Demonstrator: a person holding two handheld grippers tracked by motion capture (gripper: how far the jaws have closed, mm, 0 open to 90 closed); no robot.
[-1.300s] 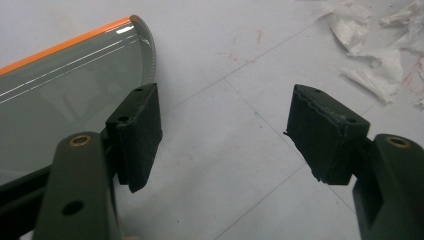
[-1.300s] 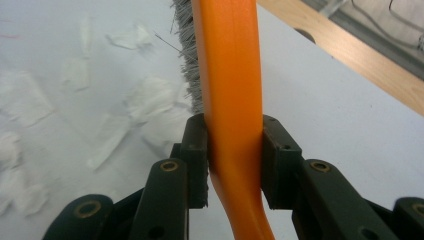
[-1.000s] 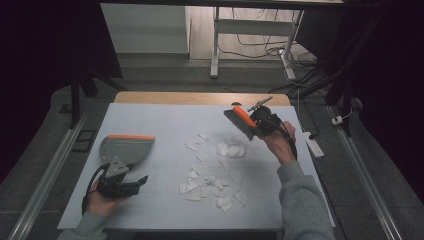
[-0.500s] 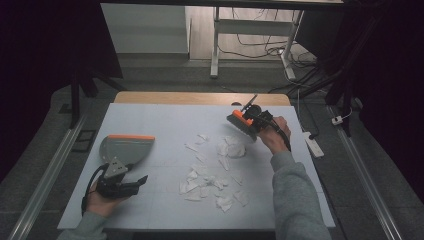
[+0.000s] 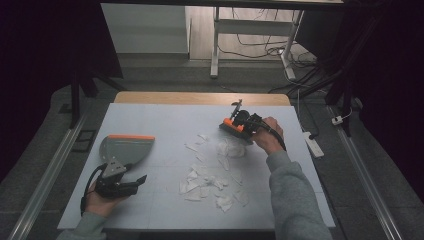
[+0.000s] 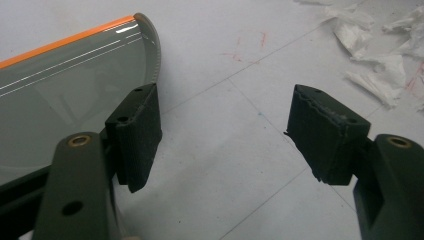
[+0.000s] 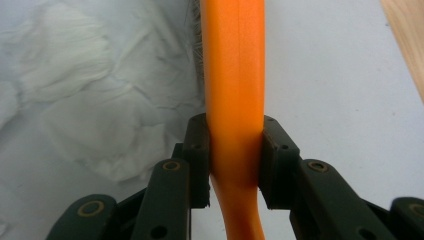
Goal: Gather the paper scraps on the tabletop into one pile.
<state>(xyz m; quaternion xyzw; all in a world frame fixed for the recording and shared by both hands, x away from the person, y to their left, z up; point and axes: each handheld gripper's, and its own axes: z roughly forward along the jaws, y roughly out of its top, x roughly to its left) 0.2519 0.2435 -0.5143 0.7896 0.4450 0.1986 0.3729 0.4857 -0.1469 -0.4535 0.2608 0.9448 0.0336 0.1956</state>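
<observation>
My right gripper (image 5: 240, 125) (image 7: 235, 160) is shut on the handle of an orange brush (image 5: 233, 126) (image 7: 235, 75). The brush's bristles sit at the far edge of a crumpled white paper (image 5: 231, 148) (image 7: 90, 100). Several torn paper scraps (image 5: 210, 177) (image 6: 370, 75) lie across the middle of the white table top (image 5: 165, 120). A grey dustpan (image 5: 125, 147) (image 6: 60, 75) with an orange front lip lies flat at the left. My left gripper (image 5: 136, 179) (image 6: 225, 135) rests just behind the dustpan's near right corner, jaws open with only bare table between them.
A wooden strip (image 5: 200, 97) (image 7: 405, 40) runs along the table's far edge, close behind the brush. A white power strip (image 5: 312, 142) lies on the floor to the right. Metal rails (image 5: 45, 180) flank the table on both sides.
The right hand has carried the brush left and down, from above the far right of the table onto the far side of the crumpled paper. The left gripper has kept still.
</observation>
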